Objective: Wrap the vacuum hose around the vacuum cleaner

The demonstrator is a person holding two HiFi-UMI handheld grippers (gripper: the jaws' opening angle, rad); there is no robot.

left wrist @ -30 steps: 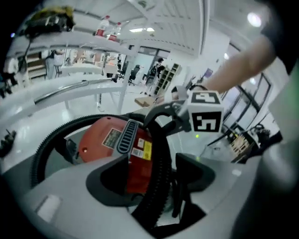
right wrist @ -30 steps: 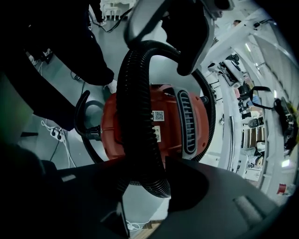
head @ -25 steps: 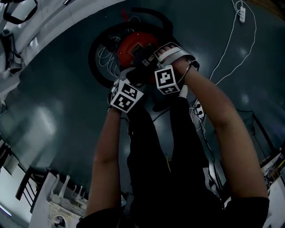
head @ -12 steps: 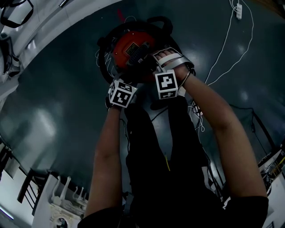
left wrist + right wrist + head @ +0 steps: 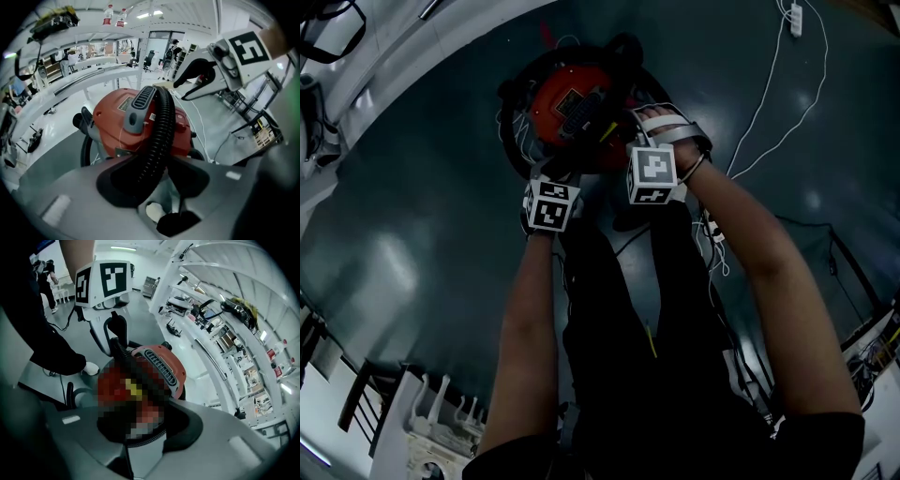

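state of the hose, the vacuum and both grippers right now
vacuum hose, looped round the base, one stretch lifted over the top
vacuum cleaner, upright on the floor
left gripper, jaws just closed, gripping the hose
right gripper, jaws just closed on the hose

Your vacuum cleaner [image 5: 572, 98] is a round red canister with a grey slotted carry handle on top. It stands upright on the dark floor [image 5: 412, 216], nearer the floor's far edge than the near one. Your vacuum hose [image 5: 161, 131] is black and ribbed. It curls around the canister's body down low, and one length arches up over the lid, lying just beside the handle and touching the red top.
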